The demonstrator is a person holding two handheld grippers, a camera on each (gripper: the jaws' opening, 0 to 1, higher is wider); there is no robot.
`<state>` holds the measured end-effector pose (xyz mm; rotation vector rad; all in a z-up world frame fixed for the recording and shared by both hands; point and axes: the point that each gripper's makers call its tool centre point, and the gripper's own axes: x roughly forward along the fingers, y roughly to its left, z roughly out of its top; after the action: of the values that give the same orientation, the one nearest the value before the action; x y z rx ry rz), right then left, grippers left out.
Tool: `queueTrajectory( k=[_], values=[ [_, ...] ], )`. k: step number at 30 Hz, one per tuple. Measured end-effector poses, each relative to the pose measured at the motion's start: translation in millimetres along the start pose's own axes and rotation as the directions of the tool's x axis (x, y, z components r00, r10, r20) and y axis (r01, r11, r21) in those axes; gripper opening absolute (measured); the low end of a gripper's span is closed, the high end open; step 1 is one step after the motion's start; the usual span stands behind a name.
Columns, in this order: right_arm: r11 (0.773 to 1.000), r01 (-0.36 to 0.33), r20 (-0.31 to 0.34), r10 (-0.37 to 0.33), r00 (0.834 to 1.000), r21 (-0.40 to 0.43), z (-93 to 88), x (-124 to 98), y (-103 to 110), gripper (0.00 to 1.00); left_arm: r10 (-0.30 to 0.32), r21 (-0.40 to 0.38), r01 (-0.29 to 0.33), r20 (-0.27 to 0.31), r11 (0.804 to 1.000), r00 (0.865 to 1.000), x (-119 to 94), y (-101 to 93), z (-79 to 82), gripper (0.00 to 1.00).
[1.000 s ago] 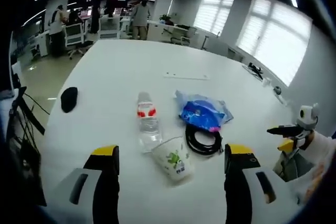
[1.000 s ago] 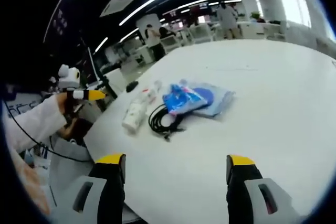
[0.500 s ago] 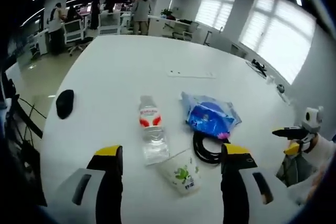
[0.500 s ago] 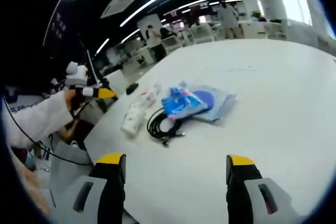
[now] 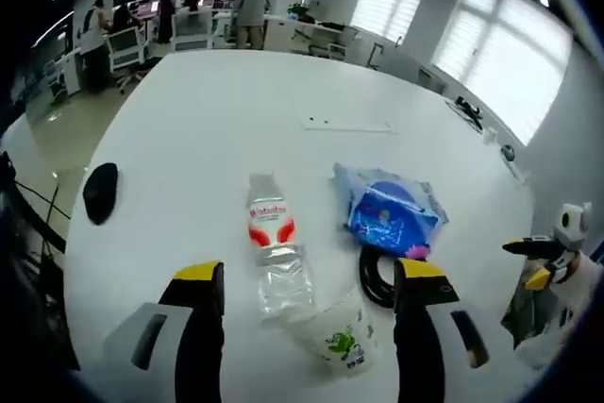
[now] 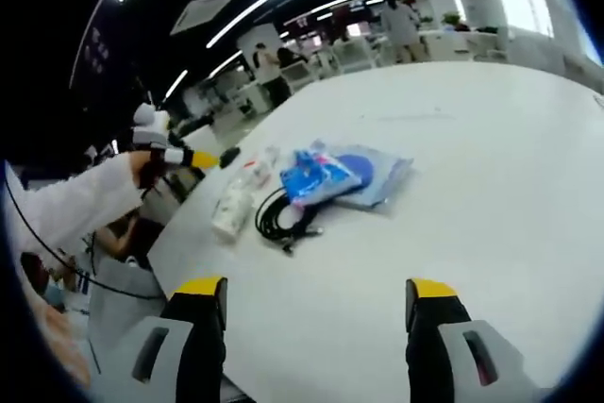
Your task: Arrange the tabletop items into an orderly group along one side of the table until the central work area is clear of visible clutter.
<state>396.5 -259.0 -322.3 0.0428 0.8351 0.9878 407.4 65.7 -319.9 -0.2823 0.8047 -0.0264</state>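
A clear water bottle (image 5: 271, 243) with a red label lies on the white table (image 5: 236, 110), just ahead of my open left gripper (image 5: 310, 273). A paper cup (image 5: 335, 337) with green print lies on its side between the jaws, below the bottle. To the right are a black cable coil (image 5: 377, 271) and a blue packet (image 5: 392, 214) on a clear bag. In the right gripper view, the blue packet (image 6: 321, 173), cable (image 6: 281, 219), cup (image 6: 229, 212) and bottle (image 6: 253, 172) sit well ahead of my open right gripper (image 6: 314, 287), which holds nothing.
A black mouse (image 5: 100, 192) lies near the table's left edge. A thin white strip (image 5: 344, 124) lies further out. The other gripper (image 5: 533, 252) hangs off the right edge. A white-sleeved arm (image 6: 75, 205) holds the left gripper (image 6: 198, 158). People and desks stand far behind.
The left gripper has come forward over the table edge, so the bottle and cup now sit close to its jaws. The right gripper's view has barely shifted.
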Motion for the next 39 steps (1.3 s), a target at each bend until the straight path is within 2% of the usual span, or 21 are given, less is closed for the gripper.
queueTrajectory(
  k=[6, 9, 15, 22, 30, 39],
  values=[
    [1.000, -0.002, -0.002, 0.002, 1.000, 0.007, -0.1, 3, 0, 0.78, 0.008, -0.011, -0.008, -0.019, 1.000, 1.000, 15, 6.1, 1.5, 0.71],
    [1.000, -0.006, -0.006, 0.006, 1.000, 0.014, -1.7, 6, 0, 0.78, 0.012, -0.047, -0.013, -0.027, 0.999, 1.000, 23, 6.7, 1.1, 0.70],
    [0.999, -0.015, -0.013, 0.015, 1.000, 0.031, -3.9, 8, 4, 0.78, 0.040, -0.034, -0.041, -0.031, 0.999, 0.999, 39, 7.7, 4.8, 0.67],
    [0.999, -0.018, -0.024, 0.019, 1.000, 0.043, -6.6, 12, 6, 0.78, 0.042, -0.082, -0.047, -0.054, 0.996, 0.998, 59, 9.1, 3.1, 0.62],
    [0.998, -0.017, -0.040, 0.020, 0.999, 0.057, -12.1, 15, 4, 0.78, 0.057, -0.063, -0.062, -0.084, 0.996, 0.995, 71, 9.6, -0.8, 0.62],
    [0.998, -0.021, -0.052, 0.025, 0.998, 0.067, -15.6, 22, 2, 0.78, 0.080, -0.051, -0.087, -0.119, 0.995, 0.990, 89, 20.9, -4.0, 0.60]
  ],
)
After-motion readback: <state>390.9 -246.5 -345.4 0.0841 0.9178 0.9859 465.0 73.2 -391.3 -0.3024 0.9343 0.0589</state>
